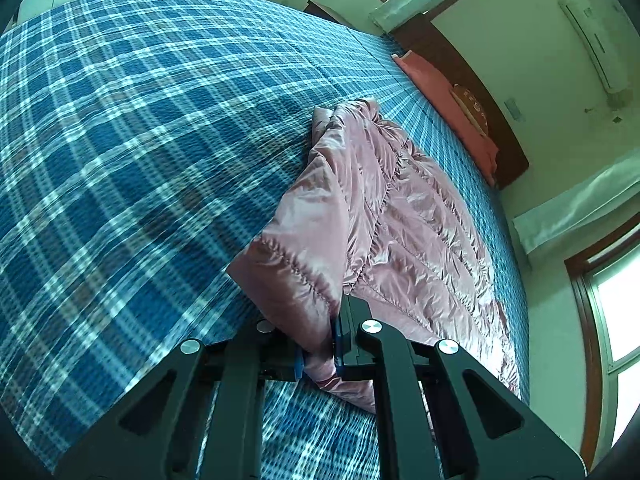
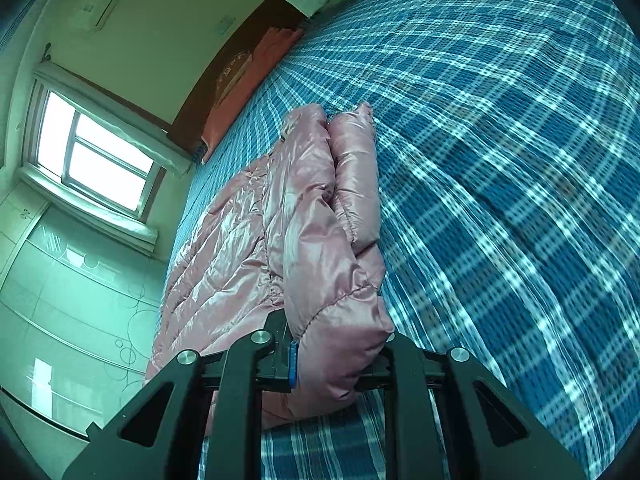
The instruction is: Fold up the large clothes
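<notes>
A shiny pink quilted puffer jacket [image 1: 392, 216] lies on a bed with a blue plaid cover [image 1: 140, 140]. My left gripper [image 1: 320, 354] is shut on a thin fold of the jacket's near edge, lifted a little off the bed. In the right wrist view the same jacket [image 2: 304, 216] is folded along its length, with a sleeve on top. My right gripper [image 2: 340, 360] is shut on a thick puffy bunch of the jacket's near end, above the plaid cover [image 2: 500, 160]. Its right fingertip is hidden behind the fabric.
A pink pillow [image 1: 448, 100] lies against the dark wooden headboard [image 1: 472, 92] at the far end of the bed. A window [image 2: 96, 156] and a glossy pale wardrobe [image 2: 72, 312] stand beyond the bed's side. An air conditioner [image 1: 596, 40] hangs on the wall.
</notes>
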Tool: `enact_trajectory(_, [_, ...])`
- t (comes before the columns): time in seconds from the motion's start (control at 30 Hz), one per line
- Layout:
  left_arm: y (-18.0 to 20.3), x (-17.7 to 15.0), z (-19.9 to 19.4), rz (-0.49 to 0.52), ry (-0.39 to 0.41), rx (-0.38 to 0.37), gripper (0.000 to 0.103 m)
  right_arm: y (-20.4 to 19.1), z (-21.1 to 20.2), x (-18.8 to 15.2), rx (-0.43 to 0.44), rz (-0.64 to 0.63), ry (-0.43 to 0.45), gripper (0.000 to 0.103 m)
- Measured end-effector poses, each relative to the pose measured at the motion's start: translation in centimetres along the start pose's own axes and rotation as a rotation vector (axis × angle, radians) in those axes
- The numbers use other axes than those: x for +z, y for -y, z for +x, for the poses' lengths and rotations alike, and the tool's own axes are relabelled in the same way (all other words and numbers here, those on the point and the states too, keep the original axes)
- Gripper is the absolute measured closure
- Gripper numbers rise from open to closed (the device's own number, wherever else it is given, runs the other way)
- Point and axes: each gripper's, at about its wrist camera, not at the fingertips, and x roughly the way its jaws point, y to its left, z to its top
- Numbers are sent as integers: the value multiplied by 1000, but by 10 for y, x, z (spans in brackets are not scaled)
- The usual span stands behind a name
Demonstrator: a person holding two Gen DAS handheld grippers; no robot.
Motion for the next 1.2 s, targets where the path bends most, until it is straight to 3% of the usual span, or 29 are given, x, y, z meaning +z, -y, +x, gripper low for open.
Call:
enact_trajectory(0.1, [-2, 1, -1, 8, -3, -15, 91, -1, 2, 5, 1, -15, -5, 81])
enact_trajectory(0.2, [-9, 2, -3, -20, 1, -21, 80, 5, 6, 12, 11, 23, -1, 74])
enact_trajectory(0.27, [-15, 4, -4, -42, 3, -26, 64, 10, 7, 16, 8, 44, 13, 65])
enact_trajectory(0.33, [-21, 4, -5, -62, 11, -20, 56, 14, 10, 20, 0, 61, 27, 55])
enact_trajectory(0.37, [-24, 5, -5, -74, 13, -15, 55, 17, 13, 22, 2, 69, 27, 54])
enact_trajectory(0.47, [-34, 7, -1, -110, 0, -18, 55, 25, 20, 26, 12, 91, 18, 55])
enact_trajectory(0.57, [-35, 6, 5, -81, -10, -36, 77, 25, 30, 31, 14, 63, 5, 67])
enact_trajectory(0.63, [-32, 5, 7, -60, -8, -28, 79, 25, 34, 32, 16, 64, 4, 67])
enact_trajectory(0.73, [-30, 5, 3, -56, -6, -33, 76, 28, 35, 36, 37, 73, -7, 67])
enact_trajectory(0.87, [-34, 11, -13, -38, 23, 2, 58, 48, 20, 40, 27, 99, 22, 56])
enact_trajectory(1.07, [-50, 22, -22, -16, 36, 70, 57, 69, 7, 54, -2, 107, 42, 57])
enact_trajectory(1.2, [-59, 31, -30, -4, 42, 118, 57, 68, -2, 67, -90, 77, 76, 56])
